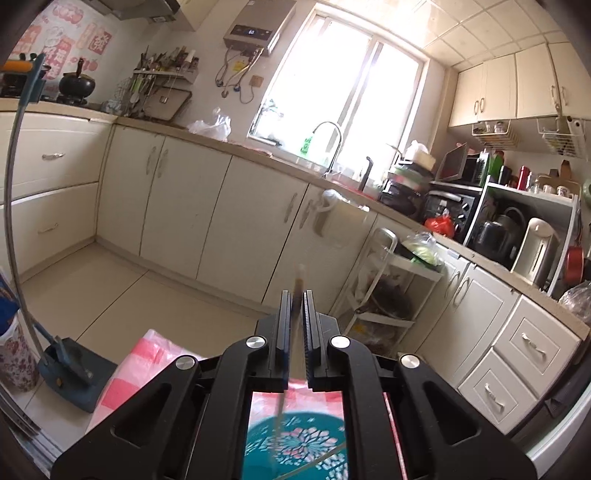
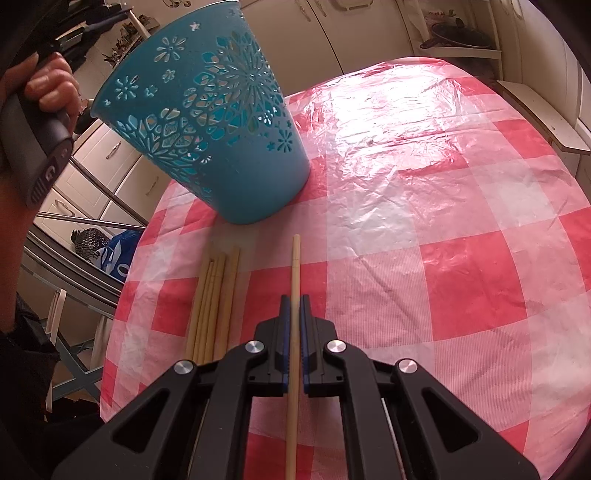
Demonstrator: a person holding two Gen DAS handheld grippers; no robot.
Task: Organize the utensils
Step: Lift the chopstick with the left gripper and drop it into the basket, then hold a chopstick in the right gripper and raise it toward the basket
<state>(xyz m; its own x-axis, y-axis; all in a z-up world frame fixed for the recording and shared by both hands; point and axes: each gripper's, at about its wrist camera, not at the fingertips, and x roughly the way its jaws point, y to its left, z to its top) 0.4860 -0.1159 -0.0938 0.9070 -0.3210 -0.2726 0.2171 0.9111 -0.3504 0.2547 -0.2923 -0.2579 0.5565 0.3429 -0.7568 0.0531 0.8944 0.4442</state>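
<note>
Here we have both jaws pinched nearly shut on single chopsticks, the right gripper (image 2: 294, 317) on one (image 2: 295, 266) just right of the bundle (image 2: 214, 306), the left gripper (image 1: 296, 314) carrying its chopstick (image 1: 297, 291) above the teal basket (image 2: 210, 118) for dropping in.

The water heater (image 1: 258, 27) display reads "60"; other markings are illegible.

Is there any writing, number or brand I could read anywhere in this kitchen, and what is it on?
"60": lit digits on the water heater by the window, slightly blurred.
"G": white letter on the dark handle in the person's hand.
Red-and-pink wall stickers: Chinese characters, too blurred to read.
Blue bag beside the table: white letters, partly hidden, unreadable.
</note>
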